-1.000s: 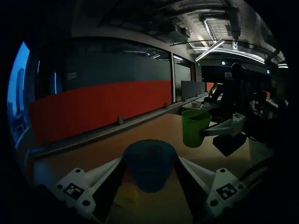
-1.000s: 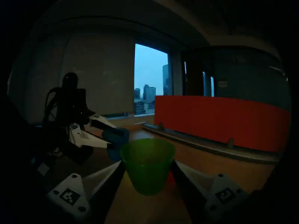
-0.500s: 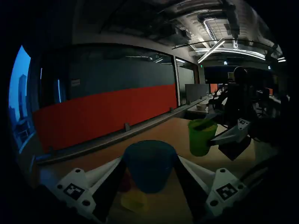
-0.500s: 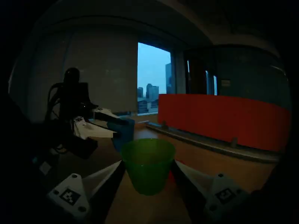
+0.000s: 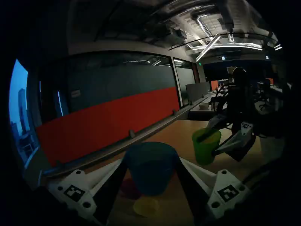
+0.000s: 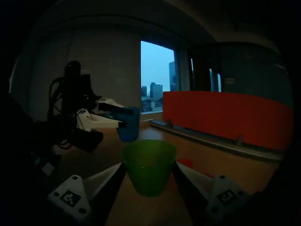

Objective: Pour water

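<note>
Left gripper view: blue cup in left tongs, green cup in right tongs.

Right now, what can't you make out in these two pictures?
- Water in the blue cup: the left gripper view sees its wall side-on, so the inside is hidden.
- The yellow disc and red object on the table: partly behind that cup and too dim to identify.
- Contents of the green cup: the right gripper view is too dark to judge.
</note>
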Demonstrator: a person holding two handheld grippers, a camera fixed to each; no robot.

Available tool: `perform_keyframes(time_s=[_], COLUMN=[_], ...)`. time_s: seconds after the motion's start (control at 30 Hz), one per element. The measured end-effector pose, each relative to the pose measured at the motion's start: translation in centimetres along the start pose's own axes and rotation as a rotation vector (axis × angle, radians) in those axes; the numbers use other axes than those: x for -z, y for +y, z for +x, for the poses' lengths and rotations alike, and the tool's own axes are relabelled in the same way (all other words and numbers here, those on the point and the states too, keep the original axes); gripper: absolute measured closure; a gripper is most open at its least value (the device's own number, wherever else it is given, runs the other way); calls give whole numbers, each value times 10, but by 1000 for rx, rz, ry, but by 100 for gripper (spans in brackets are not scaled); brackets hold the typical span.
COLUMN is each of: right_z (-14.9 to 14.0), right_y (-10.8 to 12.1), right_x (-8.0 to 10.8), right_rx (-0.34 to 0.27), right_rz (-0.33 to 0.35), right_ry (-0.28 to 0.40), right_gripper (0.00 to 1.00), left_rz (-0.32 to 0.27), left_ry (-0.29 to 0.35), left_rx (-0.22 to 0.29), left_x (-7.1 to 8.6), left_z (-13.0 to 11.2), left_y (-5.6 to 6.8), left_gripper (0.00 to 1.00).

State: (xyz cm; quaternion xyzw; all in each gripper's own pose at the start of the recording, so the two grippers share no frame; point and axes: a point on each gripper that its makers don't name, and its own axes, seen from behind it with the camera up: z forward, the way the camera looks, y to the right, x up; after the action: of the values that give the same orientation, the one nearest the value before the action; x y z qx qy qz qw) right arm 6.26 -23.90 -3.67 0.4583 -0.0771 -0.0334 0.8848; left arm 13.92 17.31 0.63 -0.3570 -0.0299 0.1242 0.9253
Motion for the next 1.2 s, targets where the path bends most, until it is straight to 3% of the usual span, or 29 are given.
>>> perform_keyframes(time_s=[1.2], right_z=[-20], right_y=[-25], right_x=[-19], right_rx=[-17], right_rz=[78], right_ry=[-50], right_gripper=[1], left_rz=[-1], left_ry=[28], left_rx=[-261], left_x=[-2], left_z=[20], left_y=[7], left_gripper=[14])
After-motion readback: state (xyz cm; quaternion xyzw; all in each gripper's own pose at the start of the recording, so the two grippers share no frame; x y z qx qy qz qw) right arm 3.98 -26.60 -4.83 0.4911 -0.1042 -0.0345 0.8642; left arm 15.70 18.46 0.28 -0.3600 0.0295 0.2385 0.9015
